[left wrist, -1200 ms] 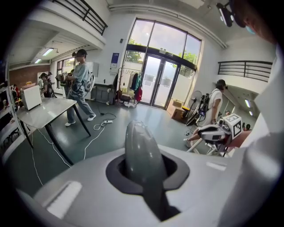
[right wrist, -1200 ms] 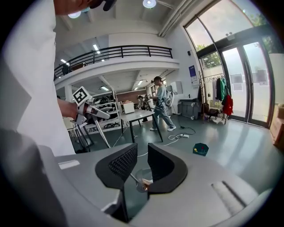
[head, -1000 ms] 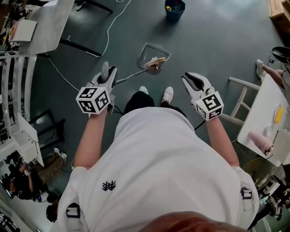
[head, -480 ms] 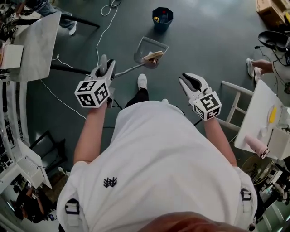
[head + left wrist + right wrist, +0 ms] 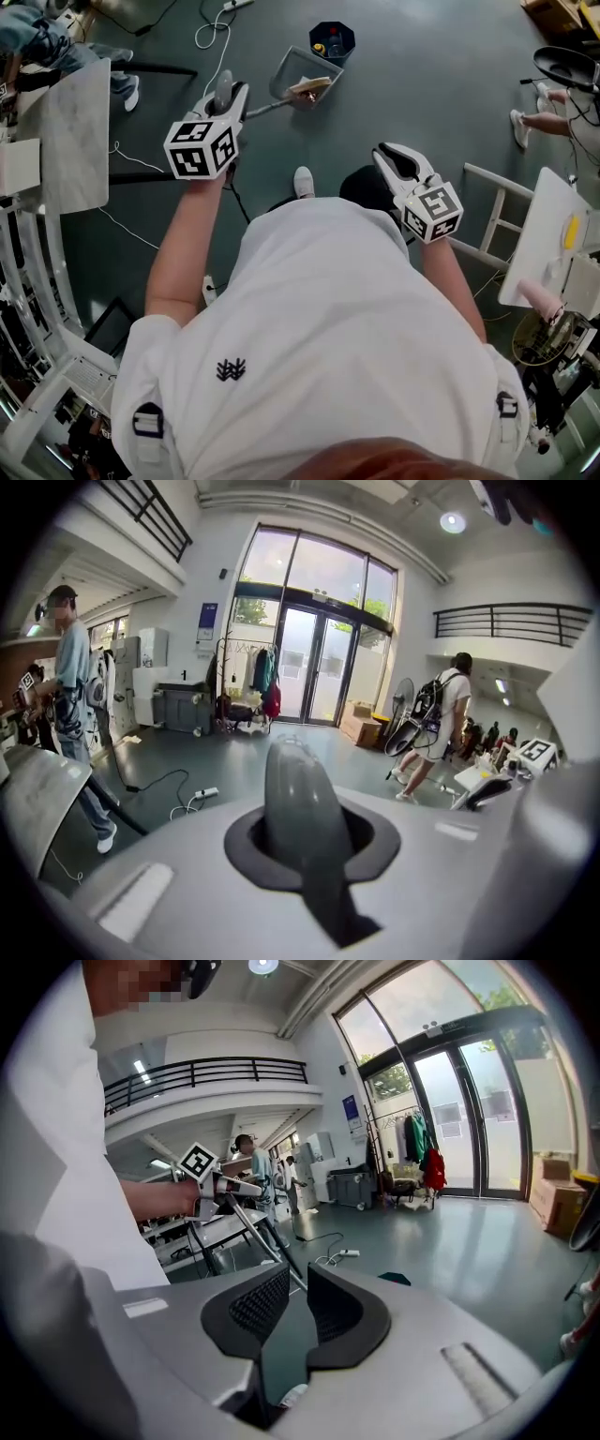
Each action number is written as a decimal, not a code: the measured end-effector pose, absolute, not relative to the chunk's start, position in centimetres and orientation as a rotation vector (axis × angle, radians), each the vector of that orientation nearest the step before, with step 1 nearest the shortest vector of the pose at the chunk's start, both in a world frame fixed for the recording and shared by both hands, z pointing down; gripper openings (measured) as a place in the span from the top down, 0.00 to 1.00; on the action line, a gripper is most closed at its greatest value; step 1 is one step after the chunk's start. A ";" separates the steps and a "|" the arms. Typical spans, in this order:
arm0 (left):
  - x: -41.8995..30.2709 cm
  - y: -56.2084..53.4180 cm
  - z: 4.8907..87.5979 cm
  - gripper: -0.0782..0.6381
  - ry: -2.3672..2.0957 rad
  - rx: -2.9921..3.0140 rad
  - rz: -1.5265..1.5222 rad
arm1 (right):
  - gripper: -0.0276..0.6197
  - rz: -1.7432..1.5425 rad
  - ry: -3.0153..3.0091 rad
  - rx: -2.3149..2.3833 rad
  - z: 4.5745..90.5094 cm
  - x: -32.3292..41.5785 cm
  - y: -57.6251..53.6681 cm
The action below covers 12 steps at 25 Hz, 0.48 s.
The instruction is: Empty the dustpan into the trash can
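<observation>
The right gripper (image 5: 389,159) has its fingers slightly apart, nothing between them. The left gripper's (image 5: 225,90) fingers are closed on the long handle of the dustpan (image 5: 296,75), which holds litter and sits just beside the blue trash can (image 5: 348,51).

In the head view the scraps in the dustpan (image 5: 291,67) and whatever lies in the trash can (image 5: 347,52) at 12 o'clock are too small for me to identify. The dustpan's handle end disappears under my left tool (image 5: 223,94), and that tool's own view hides it too. The counter (image 5: 539,234) at 3 o'clock is cut off by the edge.
</observation>
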<state>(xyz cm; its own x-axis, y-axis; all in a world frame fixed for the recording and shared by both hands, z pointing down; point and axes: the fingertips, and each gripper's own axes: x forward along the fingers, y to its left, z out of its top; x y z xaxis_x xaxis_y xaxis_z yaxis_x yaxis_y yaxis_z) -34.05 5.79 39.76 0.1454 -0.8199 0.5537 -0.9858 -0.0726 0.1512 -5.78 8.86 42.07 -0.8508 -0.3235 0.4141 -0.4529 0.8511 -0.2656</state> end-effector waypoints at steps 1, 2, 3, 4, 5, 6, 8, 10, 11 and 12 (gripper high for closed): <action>-34.5 4.3 40.0 0.78 -1.729 1.937 0.456 | 0.87 0.521 -2.671 0.576 42.2 -5.9 8.1; -35.0 3.0 40.3 0.78 -1.738 1.931 0.466 | 0.87 0.528 -2.672 0.565 42.3 -5.9 7.3; -35.4 1.5 40.4 0.78 -1.748 1.927 0.479 | 0.87 0.530 -2.672 0.554 42.4 -5.8 6.4; -35.7 -0.1 40.4 0.78 -1.757 1.926 0.494 | 0.87 0.531 -2.672 0.548 42.6 -5.7 5.2; -36.0 -1.7 40.5 0.78 -1.765 1.928 0.509 | 0.87 0.532 -2.670 0.548 42.8 -5.5 3.9; -36.2 -3.3 40.7 0.78 -1.773 1.928 0.524 | 0.87 0.533 -2.664 0.549 43.0 -5.2 2.5; -36.3 -6.0 41.5 0.78 -1.788 1.917 0.549 | 0.87 0.525 -2.655 0.539 43.1 -4.4 0.0; -36.5 -8.4 42.4 0.78 -1.801 1.903 0.583 | 0.87 0.507 -2.656 0.527 42.9 -3.6 -2.7; -36.6 -9.8 42.9 0.78 -1.806 1.900 0.603 | 0.87 0.504 -2.656 0.530 42.9 -3.2 -4.1; -36.6 -11.2 43.4 0.78 -1.811 1.898 0.623 | 0.87 0.506 -2.655 0.537 42.9 -2.6 -5.5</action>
